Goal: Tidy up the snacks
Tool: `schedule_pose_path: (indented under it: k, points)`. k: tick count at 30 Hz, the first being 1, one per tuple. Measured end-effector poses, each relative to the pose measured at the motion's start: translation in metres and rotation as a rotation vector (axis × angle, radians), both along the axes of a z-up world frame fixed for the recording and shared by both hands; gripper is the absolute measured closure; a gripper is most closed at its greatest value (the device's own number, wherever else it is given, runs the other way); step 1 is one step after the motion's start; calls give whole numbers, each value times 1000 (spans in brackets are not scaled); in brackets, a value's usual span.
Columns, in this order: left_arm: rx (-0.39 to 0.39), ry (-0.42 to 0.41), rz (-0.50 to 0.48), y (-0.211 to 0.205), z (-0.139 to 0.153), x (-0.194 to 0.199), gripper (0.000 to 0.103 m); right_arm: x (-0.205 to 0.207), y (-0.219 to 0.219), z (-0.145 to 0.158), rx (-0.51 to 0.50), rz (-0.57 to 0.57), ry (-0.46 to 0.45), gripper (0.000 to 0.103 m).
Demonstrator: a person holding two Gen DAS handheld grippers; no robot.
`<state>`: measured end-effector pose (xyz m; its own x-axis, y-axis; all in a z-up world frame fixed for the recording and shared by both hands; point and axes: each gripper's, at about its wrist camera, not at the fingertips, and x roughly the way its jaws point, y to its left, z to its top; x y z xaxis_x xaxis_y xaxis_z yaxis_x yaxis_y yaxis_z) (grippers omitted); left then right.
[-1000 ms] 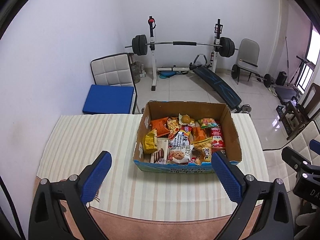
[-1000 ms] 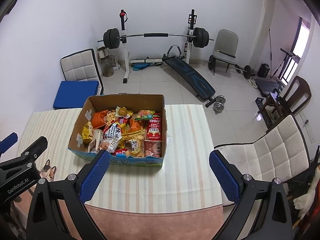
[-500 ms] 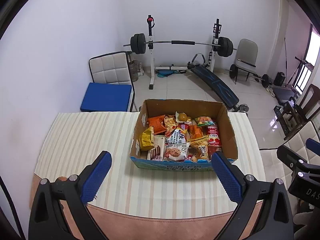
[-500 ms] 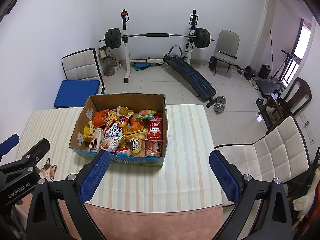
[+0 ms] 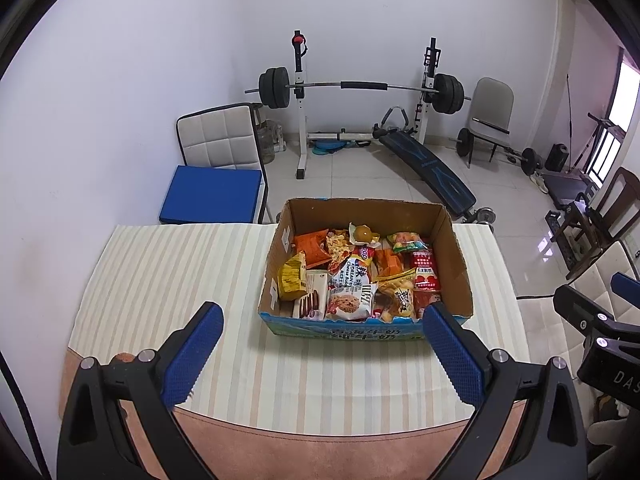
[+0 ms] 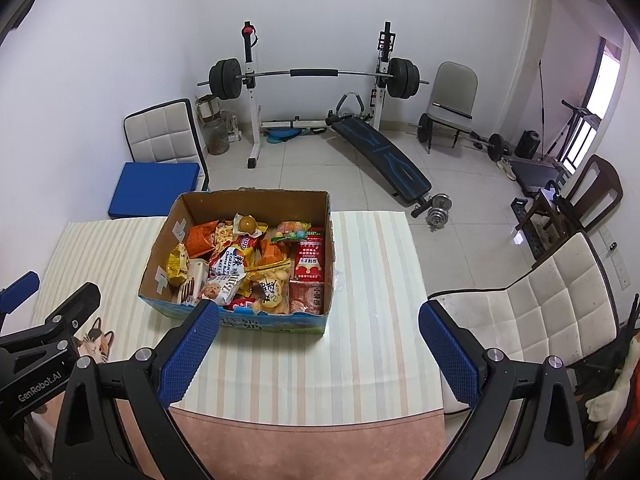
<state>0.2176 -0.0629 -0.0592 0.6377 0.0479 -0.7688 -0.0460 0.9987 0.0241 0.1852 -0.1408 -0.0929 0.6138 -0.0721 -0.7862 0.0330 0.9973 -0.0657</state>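
Both views sit a little lower on the box (image 5: 366, 332) than a second ago; box unmoved on cloth. Box: open cardboard, blue-printed front wall, standing on striped cloth (image 5: 168, 280) covering table (image 5: 320, 452). Snacks (image 5: 352, 276) fill it in a loose heap, all below the rim. Far wall of box is close to cloth's far edge. Wide bare cloth to box's left; narrower strip to its right (image 6: 372, 264), ending at table edge beside a white chair (image 6: 532, 312). Bare band of cloth in front of box, then uncovered tabletop at near edge.

Left gripper (image 5: 324, 354): blue pads spread wide, nothing held, short of box front and above cloth. Right gripper (image 6: 320, 354): same wide spread, nothing held, left pad (image 6: 188, 354) overlapping box's front wall in view. Contact: cannot tell.
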Motion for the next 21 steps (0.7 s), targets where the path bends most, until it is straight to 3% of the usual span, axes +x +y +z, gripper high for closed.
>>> schedule_pose_path:
  k: [21]
  points:
    - [-10,-7,-5,-3,6,-3,1,0,3,6,1,13,0,1]
